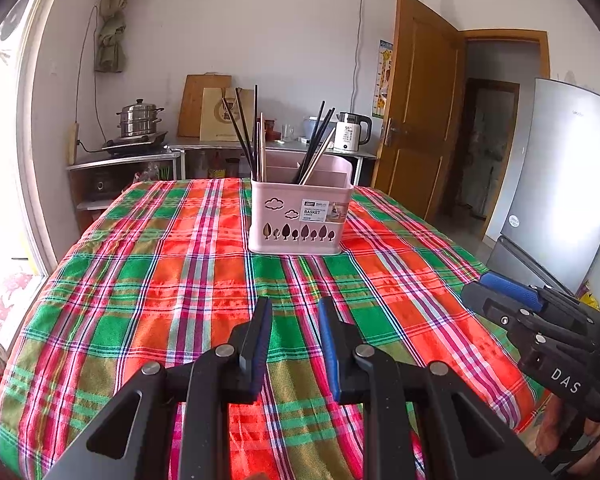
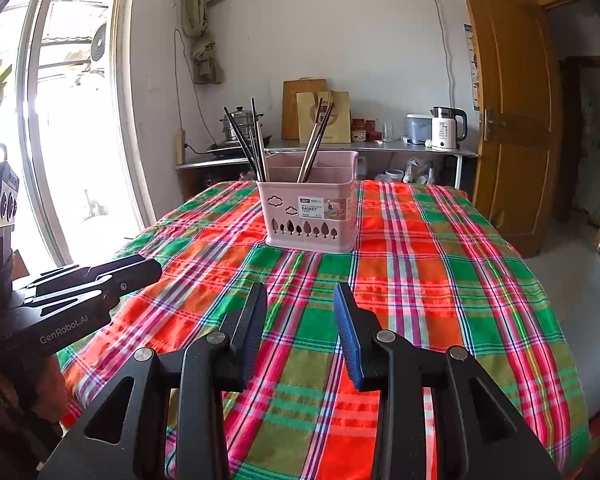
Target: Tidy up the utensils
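Pink basket [image 1: 300, 216] is seen standing upright on the plaid tablecloth [image 1: 160, 300], past mid-table, label side toward both cameras. Chopsticks are held in it in two bunches: a dark and pale group at the left compartment [image 1: 248, 136], a second leaning group toward the right [image 1: 316, 148]. Nothing else is seen lying on the cloth.

Left gripper [image 1: 296, 308]: jaws are parted with only cloth visible between the pads, nothing gripped. Right gripper [image 2: 300, 296]: jaws are parted wider, likewise empty. Both are held low over the near edge of the table, well apart from the basket.

View differences:
- Fridge [image 1: 556, 184] at the right and the open doorway beyond the wooden door [image 1: 420, 112] are shown best in the left wrist view; the right gripper's body is caught at that frame's right edge.
- Tall window [image 2: 60, 120] is shown fully only in the right wrist view, with the left gripper's body at the left edge of the frame.
- Kettle [image 2: 446, 128] and steamer pot [image 1: 140, 118] on the back counter are seen in both.

Clearance: bare cloth is seen between both grippers and the basket. The table's right edge [image 2: 540, 280] drops to open floor before the door; the left edge lies near the window. The far edge sits close behind the basket, counter just beyond.
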`<state>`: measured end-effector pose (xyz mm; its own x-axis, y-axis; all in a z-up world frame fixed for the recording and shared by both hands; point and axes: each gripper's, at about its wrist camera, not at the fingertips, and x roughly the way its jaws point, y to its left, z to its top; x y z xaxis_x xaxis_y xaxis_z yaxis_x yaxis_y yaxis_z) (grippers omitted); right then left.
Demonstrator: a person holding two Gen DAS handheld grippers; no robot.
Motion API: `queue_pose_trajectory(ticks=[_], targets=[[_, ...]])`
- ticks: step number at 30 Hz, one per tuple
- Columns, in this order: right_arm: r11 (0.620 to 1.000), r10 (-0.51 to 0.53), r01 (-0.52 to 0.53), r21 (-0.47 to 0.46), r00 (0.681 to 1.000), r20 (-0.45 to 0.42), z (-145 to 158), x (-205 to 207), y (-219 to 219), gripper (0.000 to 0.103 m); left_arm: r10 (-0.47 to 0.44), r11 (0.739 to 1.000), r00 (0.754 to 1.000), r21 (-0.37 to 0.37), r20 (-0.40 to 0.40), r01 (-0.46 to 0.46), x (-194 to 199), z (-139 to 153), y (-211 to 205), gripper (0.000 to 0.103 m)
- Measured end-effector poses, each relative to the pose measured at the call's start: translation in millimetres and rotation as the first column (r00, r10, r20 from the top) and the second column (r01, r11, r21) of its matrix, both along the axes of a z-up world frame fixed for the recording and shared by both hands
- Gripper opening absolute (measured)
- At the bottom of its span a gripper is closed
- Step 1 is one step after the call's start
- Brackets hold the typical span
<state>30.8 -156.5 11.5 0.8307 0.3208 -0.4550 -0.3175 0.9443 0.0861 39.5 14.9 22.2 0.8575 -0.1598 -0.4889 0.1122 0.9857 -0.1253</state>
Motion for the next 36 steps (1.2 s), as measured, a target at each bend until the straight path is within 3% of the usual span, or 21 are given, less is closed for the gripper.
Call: queue_pose_trajectory(ticks=[36], targets=[[1.0,0.013,-0.013,0.0,1.0,-0.013,-1.1,3.1,-1.2,0.036,-0.011,1.0,1.0,0.017,-0.001,0.011,-2.0,-2.2,-5.8,0.023]])
